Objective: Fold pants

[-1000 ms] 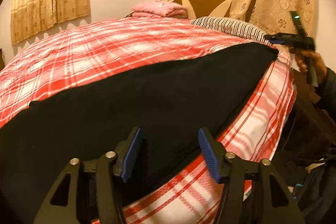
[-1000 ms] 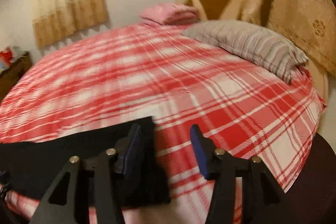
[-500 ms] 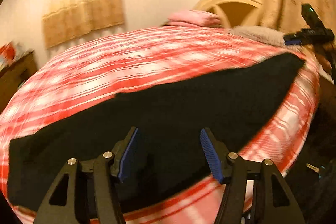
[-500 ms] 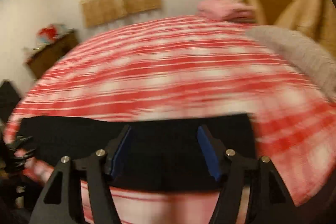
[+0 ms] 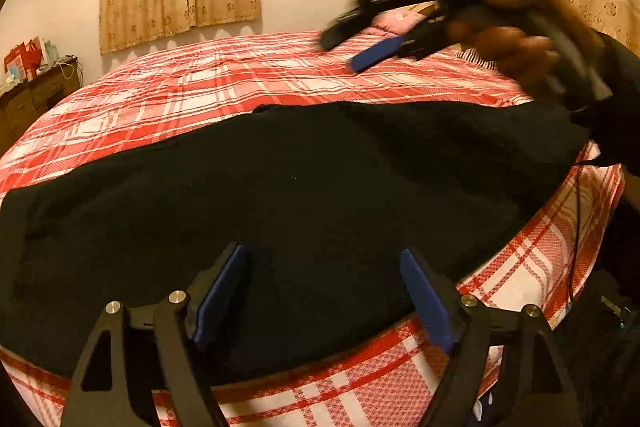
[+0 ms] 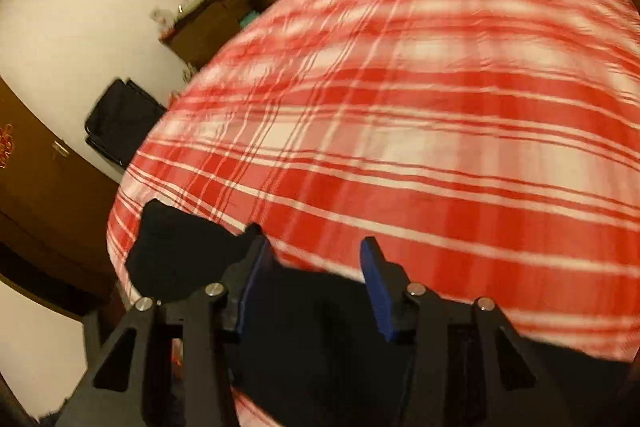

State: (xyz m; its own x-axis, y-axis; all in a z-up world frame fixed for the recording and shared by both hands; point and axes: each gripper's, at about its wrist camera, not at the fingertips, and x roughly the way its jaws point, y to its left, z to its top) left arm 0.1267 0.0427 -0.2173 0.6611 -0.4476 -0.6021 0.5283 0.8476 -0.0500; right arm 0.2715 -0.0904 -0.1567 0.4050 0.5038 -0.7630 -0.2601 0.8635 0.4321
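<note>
Pants (image 5: 304,195) flat on plaid bed (image 5: 224,83) — left gripper (image 5: 326,291) opening, empty

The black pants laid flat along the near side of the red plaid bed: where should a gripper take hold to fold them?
Probably at an end corner. The black pants lie flat on the red plaid bedspread, so come in low from the bed's near edge and slide one finger under the hem.

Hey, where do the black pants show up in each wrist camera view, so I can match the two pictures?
Left wrist: the black pants stretch across the middle and lower frame, along the bed's near edge.
Right wrist: they fill the bottom, with one end reaching up at lower left.
Shared landmark: the red plaid bedspread beneath them.
</note>
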